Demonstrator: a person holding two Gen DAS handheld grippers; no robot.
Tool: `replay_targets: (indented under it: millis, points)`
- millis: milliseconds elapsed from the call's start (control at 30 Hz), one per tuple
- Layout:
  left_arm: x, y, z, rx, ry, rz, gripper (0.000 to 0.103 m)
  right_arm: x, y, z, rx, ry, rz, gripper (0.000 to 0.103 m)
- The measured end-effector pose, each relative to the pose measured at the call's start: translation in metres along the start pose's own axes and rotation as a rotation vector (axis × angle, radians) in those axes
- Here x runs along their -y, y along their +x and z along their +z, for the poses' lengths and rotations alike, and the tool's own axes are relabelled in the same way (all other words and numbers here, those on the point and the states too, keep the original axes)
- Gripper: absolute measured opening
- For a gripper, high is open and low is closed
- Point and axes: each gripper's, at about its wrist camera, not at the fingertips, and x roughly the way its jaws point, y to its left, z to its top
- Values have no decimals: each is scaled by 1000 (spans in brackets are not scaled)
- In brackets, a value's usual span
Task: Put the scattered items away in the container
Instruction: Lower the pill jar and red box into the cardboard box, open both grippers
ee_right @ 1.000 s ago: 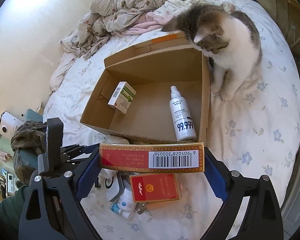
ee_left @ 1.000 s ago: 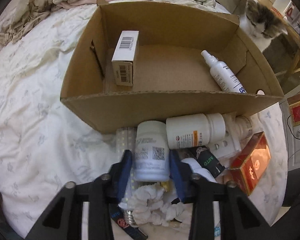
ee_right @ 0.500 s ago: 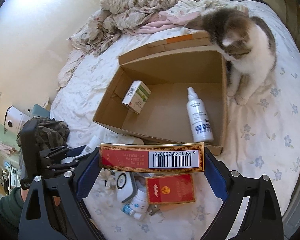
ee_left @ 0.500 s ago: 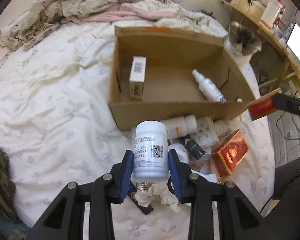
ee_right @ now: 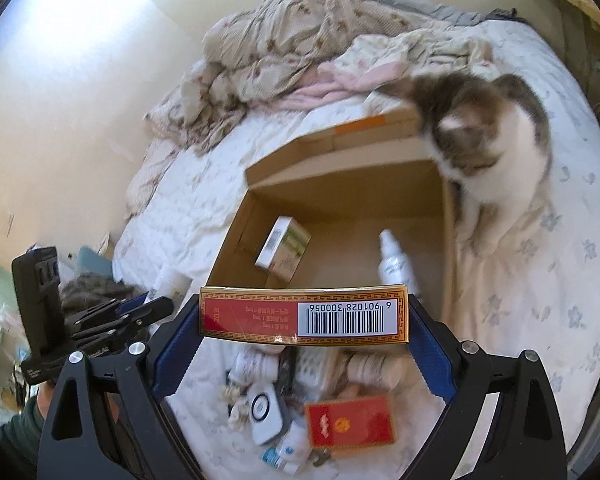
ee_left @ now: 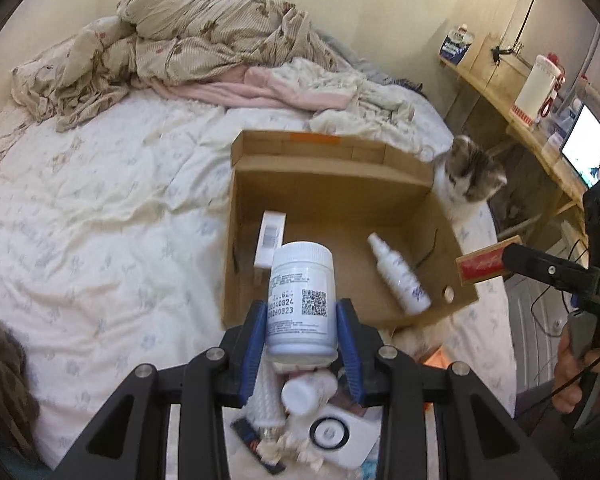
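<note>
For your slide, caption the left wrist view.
Left gripper holds a white bottle above the cardboard box while a cat watches.

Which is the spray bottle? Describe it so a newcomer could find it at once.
On the bed sits an open cardboard box, with a cat at its far right corner. The spray bottle lies on its side on the box floor by the right wall. It is a slim white bottle with a nozzle, unlike the small white and green carton by the left wall.

Red carton (ee_right: 304,311) between fingers (ee_right: 426,344) (gripped)
</note>
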Motion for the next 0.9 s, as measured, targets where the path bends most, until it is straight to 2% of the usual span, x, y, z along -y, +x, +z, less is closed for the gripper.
replay_targets:
  millis: [100, 200, 333, 467, 567, 900]
  points:
    - [4, 13, 11, -2, 4, -15, 36, 17, 8, 11, -3, 82, 29, 95]
    - [8, 36, 19, -25, 1, -20, 36, 25, 22, 16, -24, 105, 1, 95]
    - [17, 71, 24, -75, 23, -24, 36, 19, 48, 13, -78, 69, -44, 95]
    - [25, 97, 23, -102, 71, 15, 36, 8, 76, 9, -146, -4, -101, 95]
    - [19, 106, 21, -108, 52, 9, 36, 1, 91, 5, -182, -57, -137, 95]
    - [8, 130, 9, -170, 26, 21, 36, 3, 109, -8, -246, -100, -204, 95]
